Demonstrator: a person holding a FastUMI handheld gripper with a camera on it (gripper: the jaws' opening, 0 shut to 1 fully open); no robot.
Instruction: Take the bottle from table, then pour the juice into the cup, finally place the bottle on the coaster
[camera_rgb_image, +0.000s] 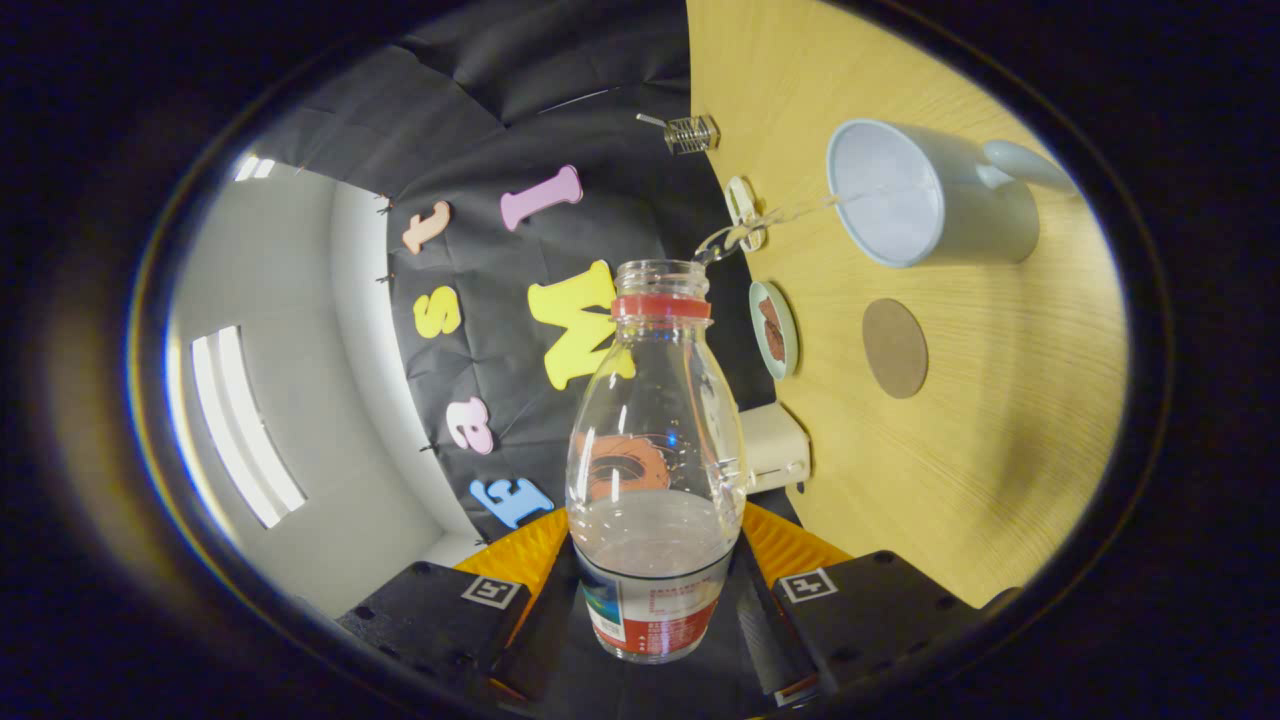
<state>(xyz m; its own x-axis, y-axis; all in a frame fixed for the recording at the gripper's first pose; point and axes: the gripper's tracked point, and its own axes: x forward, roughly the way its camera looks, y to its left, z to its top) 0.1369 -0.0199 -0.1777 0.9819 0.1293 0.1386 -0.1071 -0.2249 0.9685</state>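
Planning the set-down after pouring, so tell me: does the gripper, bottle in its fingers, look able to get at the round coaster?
Probably yes. The gripper is shut on the bottle, tilted and pouring into the mug. The coaster lies bare on the table beside the mug, nothing on it.

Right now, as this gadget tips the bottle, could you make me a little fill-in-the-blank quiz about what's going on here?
1. The gripper is shut on the clear ____, which has a red collar at its neck.
2. A thin stream of liquid runs from the bottle's mouth into the pale ____.
3. The round brown coaster lies on the wooden ____, beside the cup and apart from it.
4. The bottle has no ____ on its mouth.

Missing words: bottle; cup; table; cap
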